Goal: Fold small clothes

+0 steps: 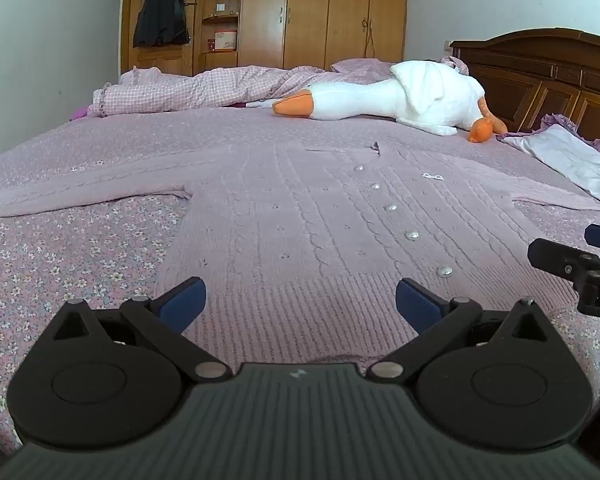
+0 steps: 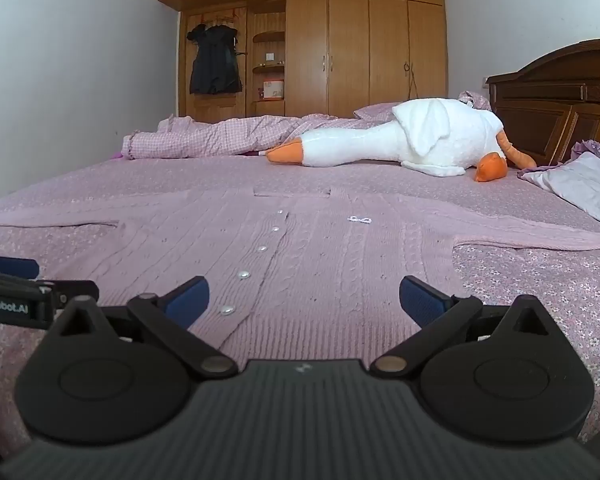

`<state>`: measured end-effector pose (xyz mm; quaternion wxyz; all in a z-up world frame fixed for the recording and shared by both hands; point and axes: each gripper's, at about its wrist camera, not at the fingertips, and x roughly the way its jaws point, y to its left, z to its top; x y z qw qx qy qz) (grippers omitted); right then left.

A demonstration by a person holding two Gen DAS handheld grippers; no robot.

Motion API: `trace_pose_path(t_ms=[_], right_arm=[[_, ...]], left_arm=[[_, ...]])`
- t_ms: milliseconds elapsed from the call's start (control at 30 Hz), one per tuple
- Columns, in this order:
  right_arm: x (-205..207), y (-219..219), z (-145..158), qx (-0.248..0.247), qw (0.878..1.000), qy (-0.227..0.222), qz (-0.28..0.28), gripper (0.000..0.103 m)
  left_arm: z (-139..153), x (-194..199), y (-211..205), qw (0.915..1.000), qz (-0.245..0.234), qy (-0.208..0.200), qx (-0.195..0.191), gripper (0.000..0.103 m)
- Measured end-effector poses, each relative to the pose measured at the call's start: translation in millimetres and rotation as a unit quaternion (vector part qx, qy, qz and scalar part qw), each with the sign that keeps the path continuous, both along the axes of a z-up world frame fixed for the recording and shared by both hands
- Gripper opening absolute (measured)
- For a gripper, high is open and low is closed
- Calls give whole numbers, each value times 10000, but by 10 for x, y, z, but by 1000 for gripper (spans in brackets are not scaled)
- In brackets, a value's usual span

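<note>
Pink cable-knit cardigan (image 1: 300, 216) flat, pearly round buttons (image 1: 412, 235); both hand-held grippers (image 1: 300, 304) (image 2: 304, 300) wide open, empty.

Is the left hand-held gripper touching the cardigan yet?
Cannot tell. In the left wrist view, the open left hand-held gripper sits low over the cardigan; no contact or gap shows plainly.

Only one piece of writing can be made out — white letters on the black side of the left gripper (image 2: 40, 276), seen at the near left edge of the right wrist view. It reads "enRobot.AI", the start cut off by the picture's edge. A small pale mark sits on the grey ribbed housing of each gripper, but it is too small to read. The box on the far wardrobe shelf (image 2: 273, 90) bears print, too blurred to tell.
</note>
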<state>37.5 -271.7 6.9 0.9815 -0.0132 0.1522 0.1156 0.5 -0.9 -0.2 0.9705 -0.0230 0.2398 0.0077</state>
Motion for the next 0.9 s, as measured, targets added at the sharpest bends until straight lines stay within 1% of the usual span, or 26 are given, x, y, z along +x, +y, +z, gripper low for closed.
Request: trace_pose_path(t_ms=[167, 233, 567, 833, 900], right_arm=[[23, -21, 5, -3, 10000, 31, -8, 103], [18, 15, -12, 8, 10000, 26, -9, 103], [23, 2, -10, 74, 9999, 119, 14, 103], [21, -4, -12, 32, 9999, 131, 62, 103], [23, -9, -15, 32, 9999, 136, 86, 103]], left_arm=[[54, 31, -57, 10000, -35, 28, 36, 103], [21, 3, -12, 10000, -62, 27, 23, 103], [30, 3, 3, 10000, 16, 74, 22, 103], [63, -27, -15, 9999, -111, 17, 0, 103], [55, -26, -12, 10000, -49, 35, 42, 103]])
